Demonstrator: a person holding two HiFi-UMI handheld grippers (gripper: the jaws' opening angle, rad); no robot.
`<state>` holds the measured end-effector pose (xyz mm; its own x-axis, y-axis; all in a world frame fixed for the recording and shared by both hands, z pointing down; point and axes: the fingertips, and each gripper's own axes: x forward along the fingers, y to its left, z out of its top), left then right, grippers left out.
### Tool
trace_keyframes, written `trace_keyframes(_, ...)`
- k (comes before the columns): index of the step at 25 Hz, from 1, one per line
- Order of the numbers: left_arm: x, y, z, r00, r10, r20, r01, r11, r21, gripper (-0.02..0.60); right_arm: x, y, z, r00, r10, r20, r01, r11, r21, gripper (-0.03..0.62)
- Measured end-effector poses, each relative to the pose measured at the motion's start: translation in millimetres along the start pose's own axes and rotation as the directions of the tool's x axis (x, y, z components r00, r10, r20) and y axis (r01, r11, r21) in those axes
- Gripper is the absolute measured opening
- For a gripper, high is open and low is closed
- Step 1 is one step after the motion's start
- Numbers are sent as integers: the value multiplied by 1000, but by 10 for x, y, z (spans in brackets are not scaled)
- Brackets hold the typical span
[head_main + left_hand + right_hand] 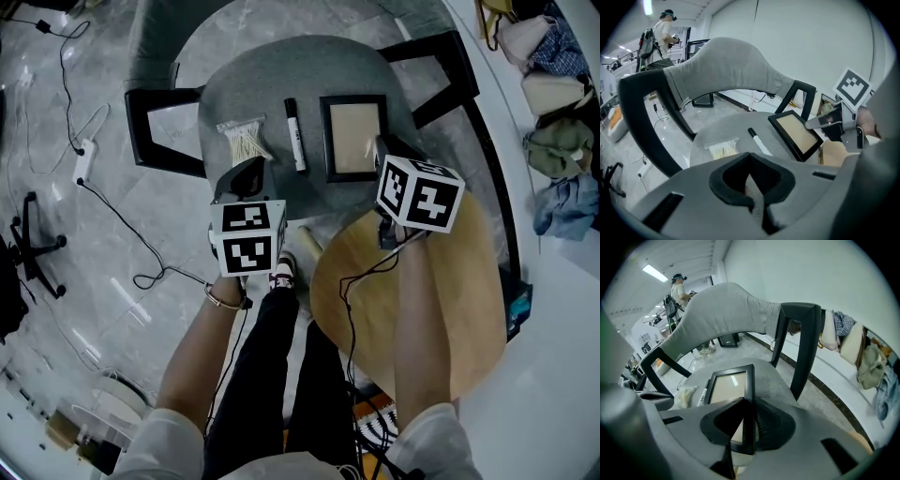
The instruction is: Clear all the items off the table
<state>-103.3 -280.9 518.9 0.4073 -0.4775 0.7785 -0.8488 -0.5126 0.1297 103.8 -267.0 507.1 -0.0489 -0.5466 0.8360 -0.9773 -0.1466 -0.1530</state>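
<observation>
Grey seat pad [281, 75] carrying three items, and one of them was gripped.
Right gripper [382, 159] was clamped on the right-hand rail of the picture frame [354, 137], which lay flat beside the marker [295, 134] and the packet of sticks [244, 141]. Left gripper [246, 173] hovered nearby, jaws together, empty. Risk: with only one thin rail held, the frame could pivot and slip on the lift, clipping the marker. The marker's print was too small to read.

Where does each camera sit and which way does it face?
Head view: person's head, facing steeply down at the grey seat; forearms, legs, left gripper, right gripper show.
Left gripper view: on that gripper, facing across the seat; its shut fingers show.
Right gripper view: on that gripper, facing the picture frame its fingers clamp.
Shared: all show the picture frame.
</observation>
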Motion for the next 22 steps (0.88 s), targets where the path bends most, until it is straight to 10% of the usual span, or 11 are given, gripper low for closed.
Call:
trace_keyframes(5,1,18,-19,1000,-5,11,6,1000,-15,3,127,-52,10,998,-58,33,61,994,-95,169)
trace_keyframes(22,-515,-119,-111,1000,14,17,-13,1000,-21,3,-454,64,-139,996,-34,80,39,997,-67,130)
